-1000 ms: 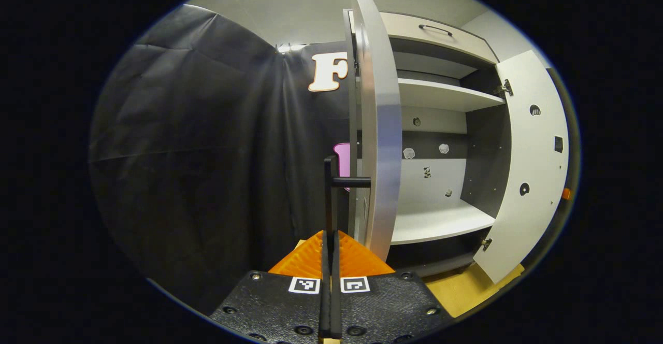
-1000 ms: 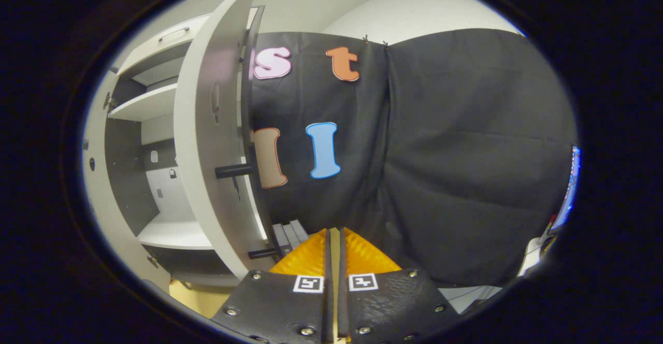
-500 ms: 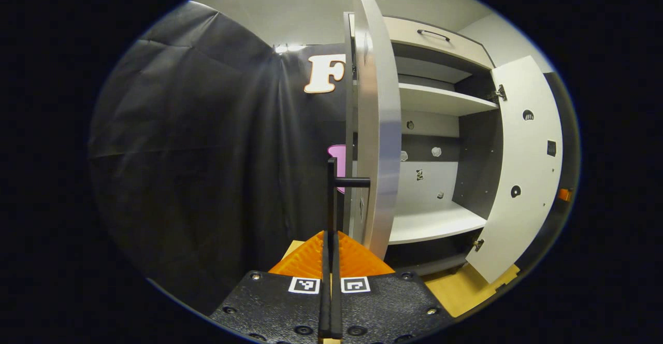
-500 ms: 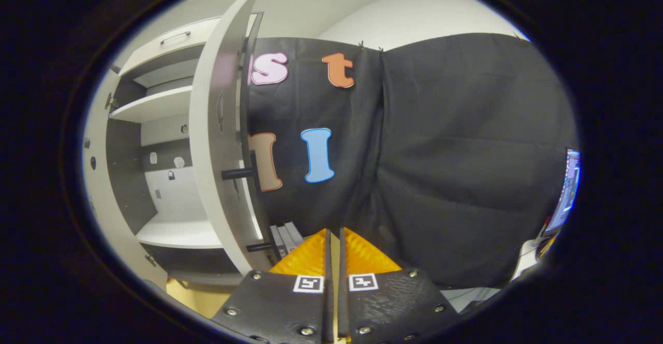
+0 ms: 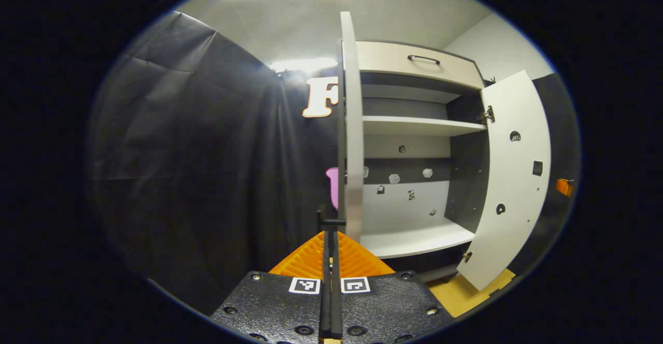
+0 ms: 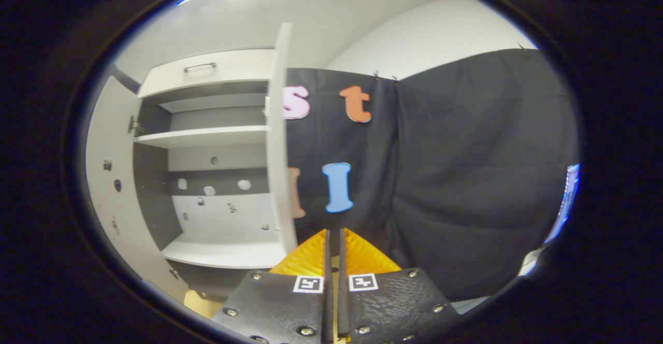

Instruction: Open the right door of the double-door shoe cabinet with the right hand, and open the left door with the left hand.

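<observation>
Both doors stand wide open: left door (image 5: 352, 126) edge-on just ahead of the left gripper (image 5: 330, 240), right door (image 6: 278, 147) ahead-left of the right gripper (image 6: 334, 240). Each gripper's fingers are pressed together, empty; opening looks done.

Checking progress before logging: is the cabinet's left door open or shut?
Open. The left door stands edge-on, swung clear, baring the shelves inside.

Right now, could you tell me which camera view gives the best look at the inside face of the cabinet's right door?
The left gripper view: the right door faces it, showing hinges and holes. The right gripper view shows that door nearly edge-on.
</observation>
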`<state>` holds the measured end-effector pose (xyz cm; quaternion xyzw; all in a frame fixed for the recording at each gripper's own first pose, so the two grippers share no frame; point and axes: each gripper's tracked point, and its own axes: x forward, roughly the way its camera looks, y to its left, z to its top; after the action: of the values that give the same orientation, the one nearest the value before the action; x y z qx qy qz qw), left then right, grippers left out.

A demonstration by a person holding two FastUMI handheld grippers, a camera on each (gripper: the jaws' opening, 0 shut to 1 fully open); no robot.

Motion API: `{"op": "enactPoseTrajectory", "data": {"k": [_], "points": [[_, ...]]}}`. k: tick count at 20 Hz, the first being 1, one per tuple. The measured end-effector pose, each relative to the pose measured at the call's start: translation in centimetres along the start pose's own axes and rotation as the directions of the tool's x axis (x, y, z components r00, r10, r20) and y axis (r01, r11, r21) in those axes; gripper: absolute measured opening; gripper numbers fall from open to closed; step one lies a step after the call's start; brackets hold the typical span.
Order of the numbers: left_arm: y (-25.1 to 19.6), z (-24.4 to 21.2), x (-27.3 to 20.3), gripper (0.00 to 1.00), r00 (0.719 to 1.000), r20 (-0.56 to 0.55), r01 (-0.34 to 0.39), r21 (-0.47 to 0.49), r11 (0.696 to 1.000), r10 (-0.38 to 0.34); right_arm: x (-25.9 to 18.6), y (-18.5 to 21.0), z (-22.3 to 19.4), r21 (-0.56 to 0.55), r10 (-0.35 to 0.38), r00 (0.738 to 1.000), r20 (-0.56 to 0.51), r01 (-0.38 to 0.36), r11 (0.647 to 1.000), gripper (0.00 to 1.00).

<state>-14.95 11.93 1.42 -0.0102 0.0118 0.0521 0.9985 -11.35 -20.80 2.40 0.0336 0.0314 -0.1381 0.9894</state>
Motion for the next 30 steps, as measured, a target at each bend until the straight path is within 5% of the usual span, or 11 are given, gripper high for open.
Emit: {"op": "enactPoseTrajectory", "data": {"k": [8,16,19,23,26,28,30], "points": [[-9.4,1.7,1.6,0.00,0.977,0.045,0.210,-0.039,0.977,-0.208,-0.3,12.9,1.4,0.055,0.285,0.958,0.021,-0.285,0.957,0.03],[-14.6,2.2,6.2,0.00,0.968,0.043,0.248,-0.052,0.967,-0.246,1.5,18.2,1.4,0.084,0.356,0.935,0.008,-0.355,0.931,0.08],[-15.4,2.2,7.3,0.02,0.970,0.042,0.240,-0.036,0.970,-0.238,1.8,18.6,1.1,0.077,0.365,0.931,-0.004,-0.364,0.928,0.21],[-16.2,2.5,7.9,0.16,0.968,0.053,0.248,-0.043,0.968,-0.246,2.6,19.6,0.8,0.068,0.365,0.931,-0.010,-0.363,0.929,0.49],[-15.8,2.7,8.1,0.55,0.972,0.057,0.230,-0.025,0.973,-0.229,2.8,19.9,0.8,0.073,0.372,0.928,-0.011,-0.370,0.926,0.70],[-15.6,2.7,8.4,0.79,0.975,0.060,0.215,-0.029,0.976,-0.214,3.1,20.0,0.8,0.079,0.371,0.928,-0.013,-0.369,0.926,0.94],[-16.0,2.7,8.7,0.99,0.977,0.058,0.206,-0.042,0.978,-0.204,3.4,20.2,1.0,0.079,0.374,0.927,-0.002,-0.373,0.924,1.00]]}}
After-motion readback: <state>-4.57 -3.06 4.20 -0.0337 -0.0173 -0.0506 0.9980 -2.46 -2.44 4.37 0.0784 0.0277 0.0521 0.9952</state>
